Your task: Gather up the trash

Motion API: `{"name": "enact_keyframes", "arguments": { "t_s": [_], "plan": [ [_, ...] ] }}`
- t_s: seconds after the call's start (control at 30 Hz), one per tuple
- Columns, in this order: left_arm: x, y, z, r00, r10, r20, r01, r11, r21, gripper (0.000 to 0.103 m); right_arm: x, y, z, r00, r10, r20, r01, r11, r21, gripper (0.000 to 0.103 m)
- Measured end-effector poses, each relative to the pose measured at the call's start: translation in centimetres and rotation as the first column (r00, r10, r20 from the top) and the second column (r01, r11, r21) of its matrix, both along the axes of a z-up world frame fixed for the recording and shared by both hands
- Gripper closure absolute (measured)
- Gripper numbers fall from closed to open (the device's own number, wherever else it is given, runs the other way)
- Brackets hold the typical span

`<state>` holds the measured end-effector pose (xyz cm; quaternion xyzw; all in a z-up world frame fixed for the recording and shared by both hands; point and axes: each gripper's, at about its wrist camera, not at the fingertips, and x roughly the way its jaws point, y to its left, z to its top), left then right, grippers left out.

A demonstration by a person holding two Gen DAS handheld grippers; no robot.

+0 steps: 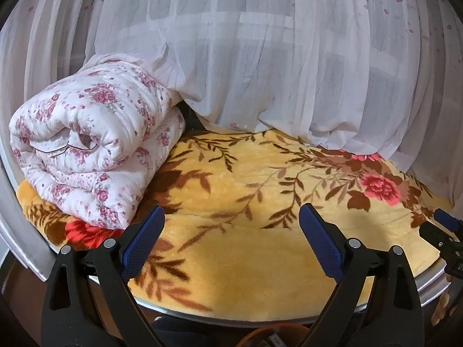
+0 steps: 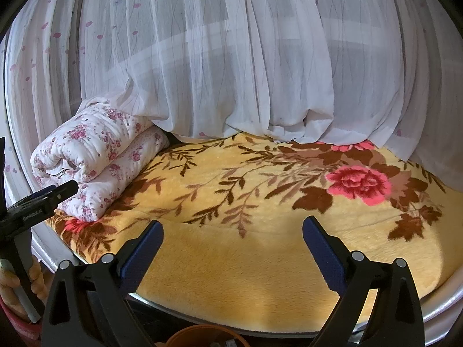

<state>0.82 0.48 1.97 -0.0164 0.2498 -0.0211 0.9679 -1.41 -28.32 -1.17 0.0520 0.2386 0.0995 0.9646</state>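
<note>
No loose trash shows on the yellow floral blanket (image 1: pixel 260 248) (image 2: pixel 260 260) in either view. My left gripper (image 1: pixel 232 208) hovers open over the blanket's near edge, with nothing between its blue pads (image 1: pixel 139 245). My right gripper (image 2: pixel 233 222) is open too, likewise holding nothing, at about the same height over the same edge. The two sit side by side: the right one peeks in at the far right of the left wrist view (image 1: pixel 447 225), and the left one (image 2: pixel 49 195) appears at the left of the right wrist view. An orange container rim (image 1: pixel 260 329) (image 2: pixel 202 332) lies just below the bed edge.
A rolled white quilt with pink flowers (image 1: pixel 92 144) (image 2: pixel 95 162) lies on the blanket's left side. Sheer white curtains (image 1: pixel 275 72) (image 2: pixel 246 72) hang down onto the far edge. A silver bed rim (image 2: pixel 439 318) runs round the front. A person's hand (image 2: pixel 34 274) holds the left gripper's handle.
</note>
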Motion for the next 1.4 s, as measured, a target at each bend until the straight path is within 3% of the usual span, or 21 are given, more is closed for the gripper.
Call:
{"name": "enact_keyframes", "arguments": {
  "t_s": [0.3,0.63,0.8,1.4],
  "plan": [
    [0.0,0.3,-0.1,1.0,0.015,-0.013,-0.015,1.0,-0.016,0.011,-0.1,0.1,0.0,1.0,-0.002,0.0,0.002,1.0,0.001,0.008],
    [-0.4,-0.3,-0.1,0.999,0.037,0.01,-0.037,0.999,0.032,0.008,-0.1,0.1,-0.2,1.0,-0.003,-0.002,0.003,1.0,0.002,0.008],
    [-0.2,0.0,-0.1,1.0,0.003,0.001,-0.003,1.0,-0.015,0.008,-0.1,0.0,-0.1,1.0,-0.004,-0.001,0.004,1.0,0.002,0.008],
    [-1.0,-0.6,0.4,0.998,0.039,0.059,-0.041,0.998,0.045,0.008,-0.2,0.0,-0.2,1.0,-0.008,-0.002,0.008,1.0,0.003,0.008]
  ]
}}
